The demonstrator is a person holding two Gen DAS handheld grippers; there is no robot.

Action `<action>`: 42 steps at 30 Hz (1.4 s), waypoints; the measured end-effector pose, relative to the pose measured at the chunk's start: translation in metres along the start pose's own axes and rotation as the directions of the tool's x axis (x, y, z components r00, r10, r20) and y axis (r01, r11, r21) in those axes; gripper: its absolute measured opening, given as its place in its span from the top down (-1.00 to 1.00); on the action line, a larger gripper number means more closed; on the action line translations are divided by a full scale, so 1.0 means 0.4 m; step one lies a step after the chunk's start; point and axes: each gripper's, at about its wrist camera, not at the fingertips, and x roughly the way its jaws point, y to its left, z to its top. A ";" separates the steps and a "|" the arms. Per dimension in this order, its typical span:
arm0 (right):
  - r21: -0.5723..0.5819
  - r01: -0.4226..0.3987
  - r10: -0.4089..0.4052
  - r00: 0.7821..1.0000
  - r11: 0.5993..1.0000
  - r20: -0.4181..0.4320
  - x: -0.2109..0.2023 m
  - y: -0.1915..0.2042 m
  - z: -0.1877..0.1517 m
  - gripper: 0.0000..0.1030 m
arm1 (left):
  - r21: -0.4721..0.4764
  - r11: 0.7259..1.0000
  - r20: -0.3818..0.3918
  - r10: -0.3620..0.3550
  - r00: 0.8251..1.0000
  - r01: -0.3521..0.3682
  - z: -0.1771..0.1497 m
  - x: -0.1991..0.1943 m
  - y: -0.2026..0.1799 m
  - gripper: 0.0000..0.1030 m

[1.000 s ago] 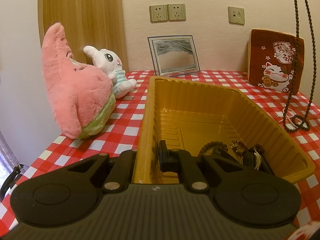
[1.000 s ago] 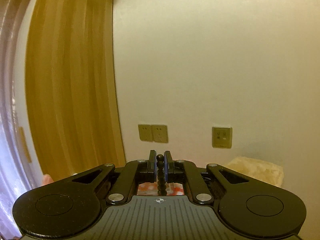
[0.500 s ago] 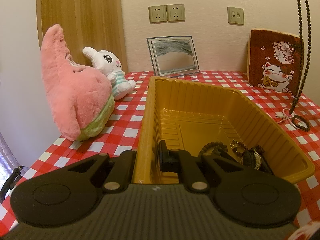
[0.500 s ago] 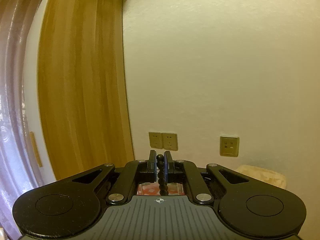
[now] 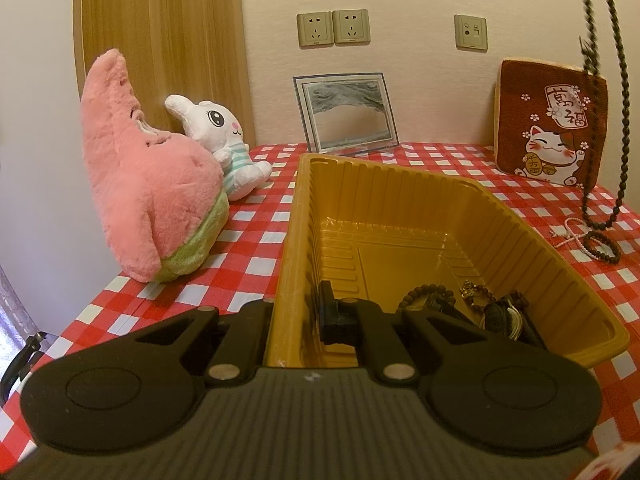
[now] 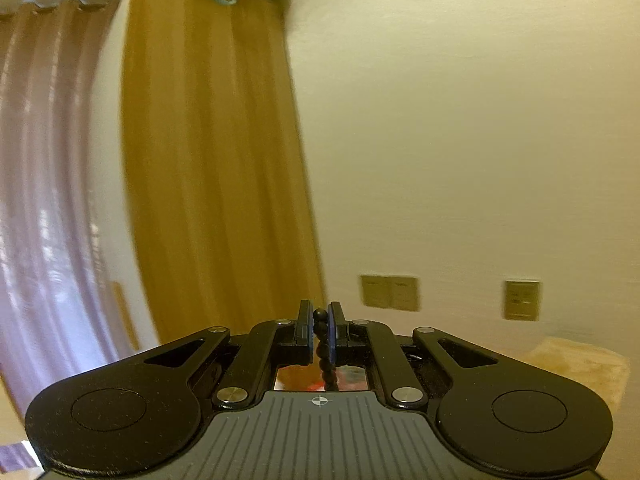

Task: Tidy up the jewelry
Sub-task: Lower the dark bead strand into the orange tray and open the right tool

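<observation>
Left wrist view: left gripper (image 5: 304, 312) clamped on the near wall of a yellow tray (image 5: 520, 236); its left finger is hidden behind that wall, and only the right finger (image 5: 327, 312) shows inside. Tray sits on a desk (image 5: 256, 240) under red-and-white check cloth, toward the near edge. Jewelry (image 5: 476, 300) lies heaped in the tray's near right corner: dark bead strings and a metal piece, tangled and partly hidden by the gripper body, single items hard to separate. Bead necklace (image 5: 622, 92) hangs in a long loop above the desk's right edge, its top cut off by the frame. Below it, on the cloth, 1 white string (image 5: 574, 232) and 1 dark bracelet (image 5: 602, 246). Pink plush (image 5: 140, 176) and white rabbit (image 5: 224, 136) at the left edge; picture frame (image 5: 346, 114) at the far edge; red cushion (image 5: 550, 120) at the far right corner, with a waving cat and 2 Chinese characters too small to read. 3 wall plates behind.

Right wrist view: right gripper (image 6: 319, 330) clenched on the necklace's beads, raised facing the wall; desk almost wholly hidden, background blurred.
</observation>
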 end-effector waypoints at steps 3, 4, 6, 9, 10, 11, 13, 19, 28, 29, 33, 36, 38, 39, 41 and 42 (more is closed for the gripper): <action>-0.004 -0.057 0.057 0.998 0.998 0.002 0.027 0.033 0.003 0.87 | -0.001 1.000 0.000 -0.001 1.000 0.001 0.000 0.001 -0.001 0.88; -0.003 -0.075 0.075 0.997 0.997 0.000 0.037 0.044 0.000 0.87 | -0.002 1.000 0.000 -0.001 1.000 0.001 0.000 0.000 -0.001 0.88; 0.000 -0.106 0.106 0.994 0.994 -0.007 0.063 0.063 -0.004 0.87 | -0.005 1.000 0.001 -0.001 1.000 0.001 0.001 0.001 -0.001 0.88; 0.012 -0.139 0.140 0.990 0.990 -0.017 0.105 0.087 -0.016 0.87 | -0.007 1.000 0.003 -0.002 1.000 0.002 0.001 0.000 0.000 0.88; 0.021 -0.147 0.148 0.989 0.989 -0.020 0.119 0.092 -0.022 0.87 | -0.008 1.000 0.004 -0.003 1.000 0.003 0.001 -0.001 0.000 0.88; 0.031 -0.156 0.157 0.987 0.987 -0.023 0.128 0.098 -0.027 0.87 | -0.008 1.000 0.004 -0.003 1.000 0.003 0.001 0.000 0.001 0.88; 0.049 -0.165 0.167 0.985 0.985 -0.036 0.154 0.105 -0.042 0.87 | -0.009 1.000 0.005 -0.004 1.000 0.004 0.001 -0.001 0.001 0.88; 0.121 -0.192 0.208 0.967 0.974 -0.144 0.224 0.125 -0.135 0.87 | -0.016 1.000 0.006 -0.004 1.000 0.004 0.002 0.000 0.002 0.88; 0.233 -0.139 0.215 0.914 0.963 -0.343 0.301 0.096 -0.326 0.87 | -0.020 1.000 0.005 -0.005 1.000 0.005 0.004 -0.002 0.003 0.88; 0.243 -0.125 0.209 0.909 0.962 -0.361 0.307 0.087 -0.347 0.87 | -0.020 1.000 0.005 -0.005 1.000 0.005 0.004 0.000 0.005 0.88; 0.264 -0.058 0.173 0.881 0.963 -0.440 0.349 0.060 -0.437 0.87 | -0.021 1.000 0.005 -0.005 1.000 0.005 0.004 0.000 0.005 0.88; 0.291 -0.028 0.172 0.859 0.956 -0.482 0.370 0.043 -0.503 0.87 | -0.023 1.000 0.005 -0.005 1.000 0.005 0.003 0.000 0.004 0.88; 0.305 -0.018 0.176 0.846 0.952 -0.503 0.379 0.039 -0.538 0.87 | -0.023 1.000 0.005 -0.004 1.000 0.004 0.002 0.000 0.003 0.88; 0.309 -0.011 0.175 0.843 0.951 -0.509 0.382 0.037 -0.550 0.87 | -0.023 1.000 0.005 -0.005 1.000 0.005 0.002 0.000 0.004 0.88; 0.319 -0.014 0.183 0.842 0.948 -0.507 0.381 0.039 -0.566 0.87 | -0.023 1.000 0.005 -0.005 1.000 0.005 0.002 0.000 0.003 0.88; 0.326 -0.020 0.189 0.847 0.945 -0.496 0.378 0.040 -0.567 0.87 | -0.022 1.000 0.005 -0.005 1.000 0.005 0.002 0.000 0.005 0.88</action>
